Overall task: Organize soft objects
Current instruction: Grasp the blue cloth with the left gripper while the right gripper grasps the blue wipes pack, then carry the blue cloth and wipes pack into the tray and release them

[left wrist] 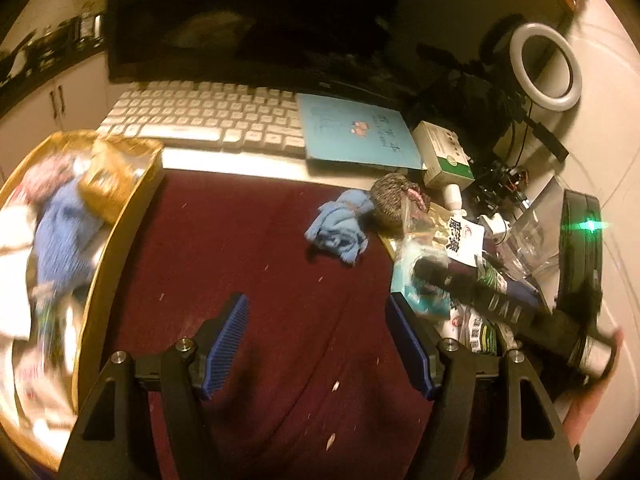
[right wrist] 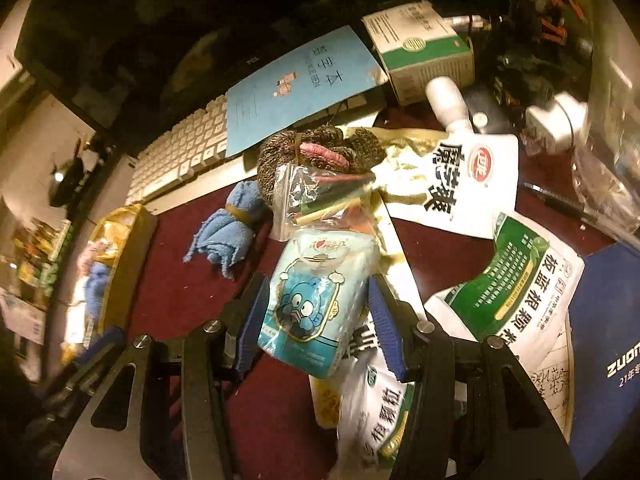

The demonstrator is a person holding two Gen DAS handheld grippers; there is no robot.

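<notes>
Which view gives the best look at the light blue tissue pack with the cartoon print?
The right wrist view: the tissue pack fills the centre between the right tool pads, print readable. The left wrist view shows only its edge, blurred, behind that tool.

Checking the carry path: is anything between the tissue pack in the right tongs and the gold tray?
Little does. The tissue pack sits between the right tongs; toward the gold tray lies open maroon cloth, with only the blue towel bundle beside that path.

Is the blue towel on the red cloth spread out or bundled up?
Bundled. The blue towel is rolled into a wad with a band around its middle, frayed ends sticking out, lying on the red cloth beside the knitted bundle.
</notes>
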